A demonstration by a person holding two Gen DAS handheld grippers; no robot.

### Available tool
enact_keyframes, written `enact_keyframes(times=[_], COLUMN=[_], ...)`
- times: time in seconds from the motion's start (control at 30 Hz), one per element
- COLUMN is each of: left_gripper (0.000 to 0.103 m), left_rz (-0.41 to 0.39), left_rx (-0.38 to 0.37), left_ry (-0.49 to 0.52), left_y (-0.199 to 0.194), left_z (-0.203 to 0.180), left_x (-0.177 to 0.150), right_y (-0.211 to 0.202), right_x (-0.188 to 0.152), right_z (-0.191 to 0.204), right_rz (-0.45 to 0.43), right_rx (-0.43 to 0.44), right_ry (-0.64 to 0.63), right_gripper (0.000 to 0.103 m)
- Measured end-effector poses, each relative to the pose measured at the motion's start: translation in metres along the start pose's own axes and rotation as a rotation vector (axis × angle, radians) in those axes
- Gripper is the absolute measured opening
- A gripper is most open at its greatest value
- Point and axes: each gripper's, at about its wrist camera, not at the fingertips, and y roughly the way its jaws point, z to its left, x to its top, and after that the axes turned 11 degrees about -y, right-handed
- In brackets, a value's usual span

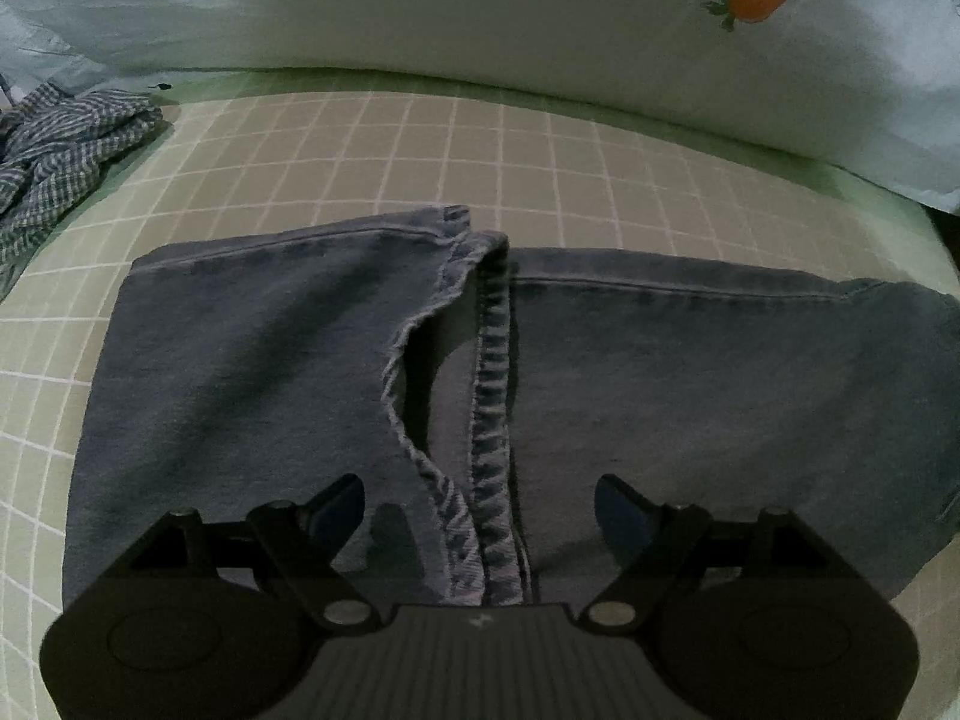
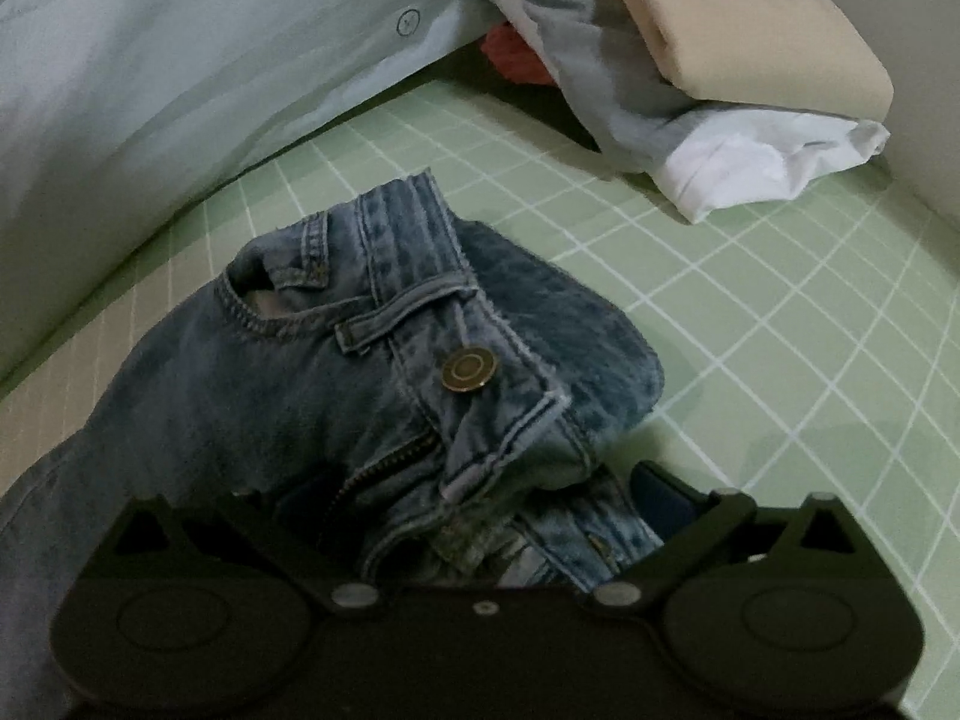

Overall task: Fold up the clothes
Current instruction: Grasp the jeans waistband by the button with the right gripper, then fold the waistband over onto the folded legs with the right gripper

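Lying flat on the green grid-patterned bed sheet [image 1: 420,138], the blue jeans [image 1: 252,372] show their two leg ends side by side in the left wrist view, hems toward the pillow end, inner seams meeting down the middle. The left gripper [image 1: 480,504] hangs over those seams with its jaws spread wide; the seam ridge runs between the two blue pads [image 1: 618,507] and neither pad presses the denim, so nothing is held.

In the right wrist view the waistband end of the jeans [image 2: 384,360] is bunched up in a heap (brass button [image 2: 470,368] facing up, zipper part open, one belt loop lying across). The right gripper [image 2: 480,516] stands at its widest over this heap. Its right pad [image 2: 663,498] shows just beside the folded denim; the left pad is hidden behind cloth, so contact there cannot be judged. No grip seen.

Surroundings: pale pillow [image 1: 480,36] with a carrot print along the far edge of the sheet; checked shirt [image 1: 66,144] crumpled at the far left corner; pile of folded clothes [image 2: 708,90] (beige on top, white below) at the far right corner.
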Motion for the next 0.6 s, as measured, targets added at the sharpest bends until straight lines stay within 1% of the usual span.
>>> enact_keyframes(times=[0.23, 0.27, 0.33, 0.4, 0.43, 0.47, 0.5, 0.57, 0.6], left_gripper=[0.085, 0.085, 0.085, 0.085, 0.085, 0.085, 0.085, 0.085, 0.085], left_rz=[-0.006, -0.007, -0.009, -0.015, -0.018, -0.022, -0.026, -0.037, -0.045], left_rx=[0.017, 0.018, 0.021, 0.023, 0.023, 0.023, 0.022, 0.021, 0.021], left_ry=[-0.022, -0.025, -0.03, -0.032, -0.036, -0.044, -0.052, -0.068, -0.077], left_y=[-0.001, -0.001, -0.002, -0.003, -0.003, -0.004, -0.004, -0.007, -0.008], left_z=[0.004, 0.004, 0.006, 0.007, 0.008, 0.009, 0.011, 0.015, 0.016], left_x=[0.0, 0.0, -0.001, -0.002, -0.002, -0.002, -0.002, -0.002, -0.002], right_y=[0.003, 0.003, 0.0, -0.002, -0.004, -0.006, -0.009, -0.013, -0.016], right_x=[0.003, 0.003, 0.004, 0.004, 0.004, 0.004, 0.003, 0.001, 0.001], right_z=[0.0, 0.0, 0.001, 0.002, 0.004, 0.005, 0.006, 0.008, 0.009], right_rz=[0.021, 0.022, 0.02, 0.017, 0.014, 0.011, 0.007, -0.003, -0.009], right_rx=[0.024, 0.027, 0.045, 0.062, 0.069, 0.077, 0.092, 0.098, 0.101], right_ry=[-0.04, -0.042, -0.051, -0.06, -0.062, -0.064, -0.066, -0.064, -0.062], right_gripper=[0.103, 0.102, 0.096, 0.082, 0.078, 0.069, 0.058, 0.048, 0.045])
